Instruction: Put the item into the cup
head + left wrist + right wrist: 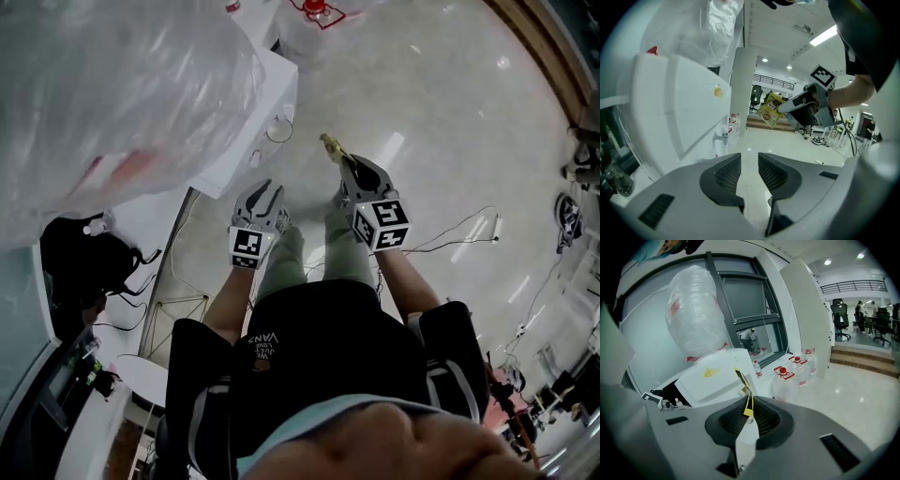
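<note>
Floor [450,112]: pale, glossy, with cables lying across it.
Bag [112,84]: big, clear plastic, bulging over the tabletop's far side.
Tabletop [239,141]: white; its corner lies just ahead of both tools.
Person [319,356]: stands beside the tabletop in a dark top, both forearms reaching forward.
Bottles [799,371]: clear, red-capped, grouped on the floor past the tabletop.
Left tool [749,164]: jaws a narrow gap apart with only floor showing through the gap; it hangs in the air near the tabletop's corner, touching nothing.
Right tool [747,414]: jaws pressed together on the packet, held over the floor to the right of the left tool and a little further forward.
Packet [771,108]: yellow-green, flat, pinched at one end, with the rest sticking out past the tips; it is in the air, clear of the tabletop.
Cup [278,129]: only a clear round rim shows, by the tabletop's edge, near the packet but apart from it.
</note>
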